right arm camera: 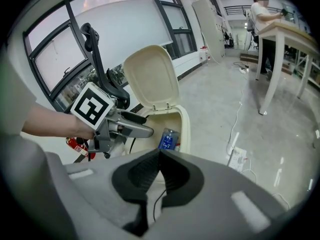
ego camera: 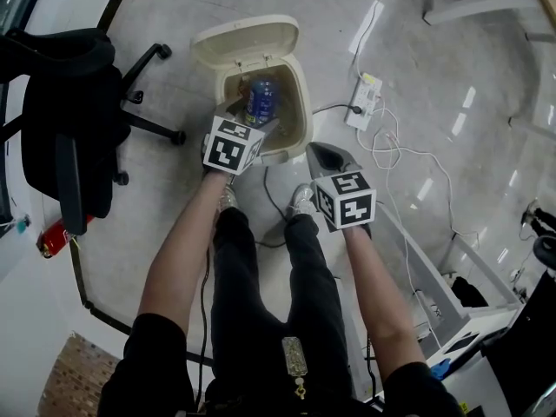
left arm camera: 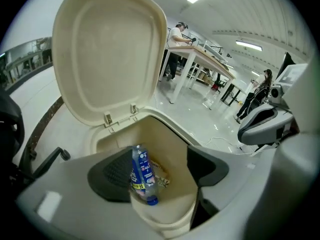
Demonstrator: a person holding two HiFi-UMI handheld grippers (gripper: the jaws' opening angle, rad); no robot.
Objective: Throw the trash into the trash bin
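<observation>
A cream trash bin (ego camera: pixel 301 102) stands on the floor with its lid (ego camera: pixel 244 40) flipped up. Inside it lies a clear plastic bottle (ego camera: pixel 259 101) with a blue label, cap end down on some crumpled trash. In the left gripper view the bottle (left arm camera: pixel 142 174) shows down in the bin, past the pads, touching neither. My left gripper (ego camera: pixel 248 120) hangs over the bin's near rim, open, nothing in it. My right gripper (ego camera: pixel 320 151) hovers to the right of the bin, its pads (right arm camera: pixel 172 171) pressed together on nothing. From the right gripper view the left gripper (right arm camera: pixel 148 131) reaches toward the bottle (right arm camera: pixel 169 139).
A black office chair (ego camera: pixel 65 111) stands left of the bin, a red fire extinguisher (ego camera: pixel 54 237) behind it. A power strip (ego camera: pixel 365 89) with loose white cables lies to the right. A white table frame (ego camera: pixel 417 268) runs along the near right. People stand at a distant table (left arm camera: pixel 200 51).
</observation>
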